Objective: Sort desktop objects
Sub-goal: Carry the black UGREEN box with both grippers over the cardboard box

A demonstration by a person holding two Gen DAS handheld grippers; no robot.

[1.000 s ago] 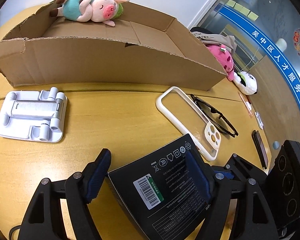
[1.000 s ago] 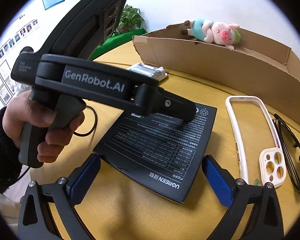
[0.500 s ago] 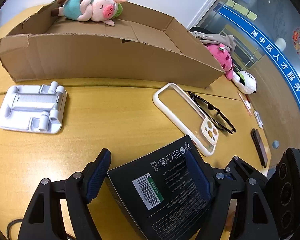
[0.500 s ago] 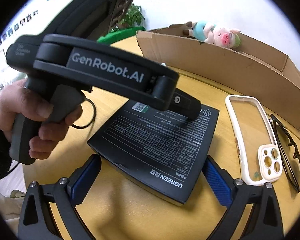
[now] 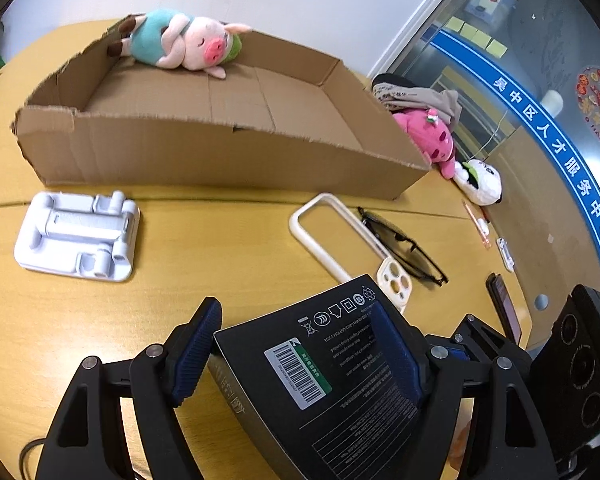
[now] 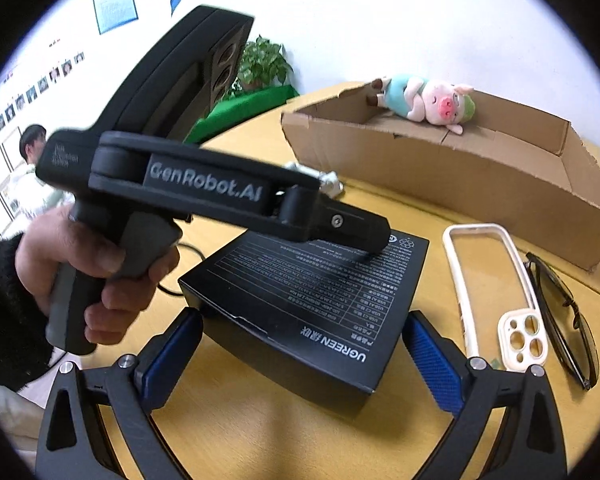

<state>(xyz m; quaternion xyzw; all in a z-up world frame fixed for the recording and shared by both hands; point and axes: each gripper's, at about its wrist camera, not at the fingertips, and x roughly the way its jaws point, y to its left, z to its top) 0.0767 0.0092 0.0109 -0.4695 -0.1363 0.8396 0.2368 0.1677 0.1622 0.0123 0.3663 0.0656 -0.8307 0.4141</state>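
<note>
A black box [image 5: 324, 364] [image 6: 312, 292] with white print and a barcode label is between both grippers. My left gripper [image 5: 296, 356] is shut on it: one blue pad presses its left side and the other finger lies across its top, with the tip [image 6: 374, 236] showing in the right wrist view. My right gripper [image 6: 302, 356] stands wide around the box's near end, a pad against each side. The cardboard tray [image 5: 220, 156] [image 6: 460, 176] lies beyond, with a plush pig [image 5: 180, 42] [image 6: 424, 100] on its far wall.
A white folding stand [image 5: 76, 236] lies at the left. A cream phone case [image 5: 340, 240] [image 6: 496, 284] and black glasses [image 5: 404, 248] [image 6: 560, 308] lie in front of the tray. Plush toys [image 5: 432, 140], a dark phone [image 5: 504, 308] and a pen lie at the right. A hand [image 6: 80, 268] holds the left gripper.
Both grippers have risen a little with the black box between them. The stand, case and tray now look lower and further off.
</note>
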